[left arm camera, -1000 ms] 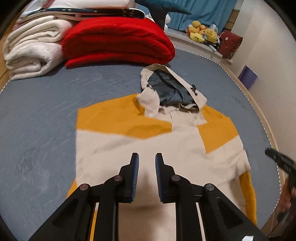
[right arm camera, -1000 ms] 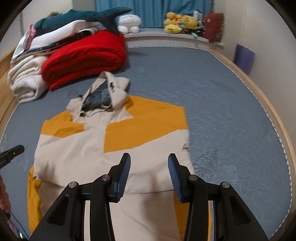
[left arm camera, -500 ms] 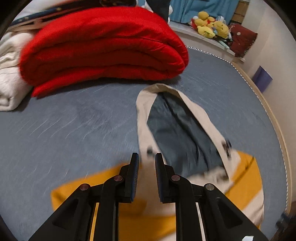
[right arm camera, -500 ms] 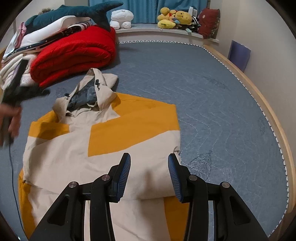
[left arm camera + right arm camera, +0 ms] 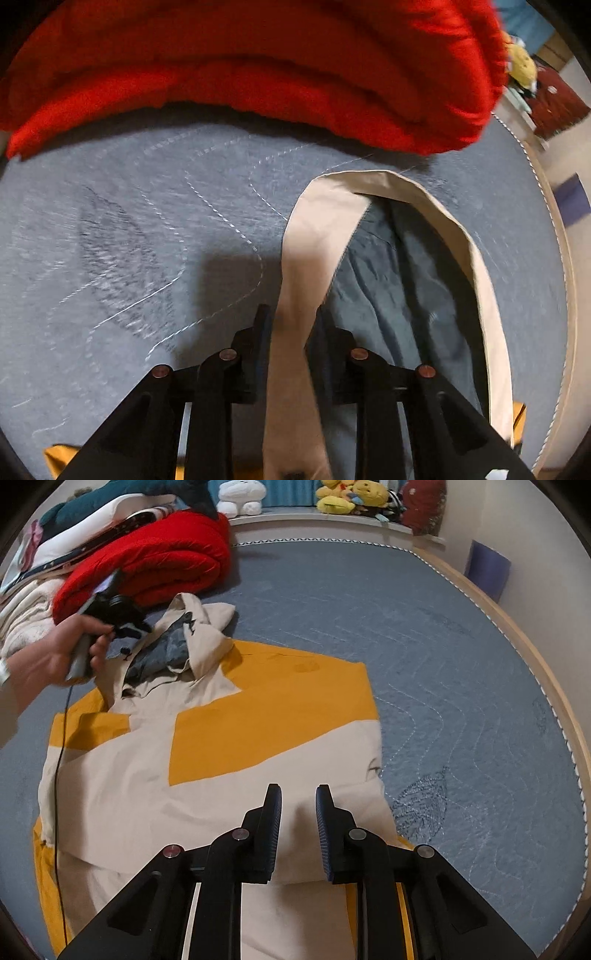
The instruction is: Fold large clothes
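Jacket [image 5: 207, 760] flat on grey mat [image 5: 461, 686], cream and yellow. Long way runs from near the right fingers up to the hood [image 5: 184, 642], hood end pointing away toward red blanket [image 5: 155, 565].

Left gripper [image 5: 290, 325] low at the hood's left edge. Cream hood rim [image 5: 295, 280] lying between the two fingers, gap small. Cannot tell if pinched tight or just around it. Grey lining [image 5: 399, 288] just right of the fingers. Red blanket ahead, past the hood tip.

Right gripper [image 5: 298, 805] above the cream lower part, fingers a little apart, nothing held. Yellow band ahead of the tips. Soft toys [image 5: 347, 496] far off at the back.
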A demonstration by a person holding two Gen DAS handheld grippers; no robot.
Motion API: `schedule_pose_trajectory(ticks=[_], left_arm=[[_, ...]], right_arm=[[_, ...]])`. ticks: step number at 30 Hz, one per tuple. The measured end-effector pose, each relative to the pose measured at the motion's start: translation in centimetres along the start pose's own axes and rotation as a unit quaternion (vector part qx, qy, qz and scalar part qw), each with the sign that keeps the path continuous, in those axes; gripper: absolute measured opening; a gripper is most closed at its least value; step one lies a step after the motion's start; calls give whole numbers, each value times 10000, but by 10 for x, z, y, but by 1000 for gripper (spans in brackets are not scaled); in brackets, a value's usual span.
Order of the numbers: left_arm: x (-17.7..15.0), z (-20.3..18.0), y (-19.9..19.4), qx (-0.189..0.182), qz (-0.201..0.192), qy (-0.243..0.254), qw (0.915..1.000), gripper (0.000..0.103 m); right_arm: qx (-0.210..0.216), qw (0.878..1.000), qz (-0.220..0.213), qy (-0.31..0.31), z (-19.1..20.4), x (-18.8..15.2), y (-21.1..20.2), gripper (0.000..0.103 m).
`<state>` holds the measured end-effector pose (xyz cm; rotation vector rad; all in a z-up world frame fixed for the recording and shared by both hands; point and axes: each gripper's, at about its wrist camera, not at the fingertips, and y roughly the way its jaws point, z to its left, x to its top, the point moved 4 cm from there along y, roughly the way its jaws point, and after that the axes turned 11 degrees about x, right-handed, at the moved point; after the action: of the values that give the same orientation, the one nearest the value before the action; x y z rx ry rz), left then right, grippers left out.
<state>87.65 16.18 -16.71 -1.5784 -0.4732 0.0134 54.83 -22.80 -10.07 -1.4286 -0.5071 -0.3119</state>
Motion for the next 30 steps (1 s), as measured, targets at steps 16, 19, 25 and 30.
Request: schedule_pose_trajectory(ticks=[16,19,25,30], left_arm=[[-123,-29,-188,-286,-1807,1964,9633,2],[-217,-24,-247,-692,-2114,2463,9433,2],[-395,19,-262,-1039,-1170,2408,9579,2],[-446,62,-288,-833,-918,1545,9802,3]], right_arm=[[220,9984,-245,452,-14,16,-20,21],[311,9975,-384,495,-13,18,-33,21],[591,9943,-724,519,-5,21,-61,21],[1009,9894,-844,611,8,13,-73,21]])
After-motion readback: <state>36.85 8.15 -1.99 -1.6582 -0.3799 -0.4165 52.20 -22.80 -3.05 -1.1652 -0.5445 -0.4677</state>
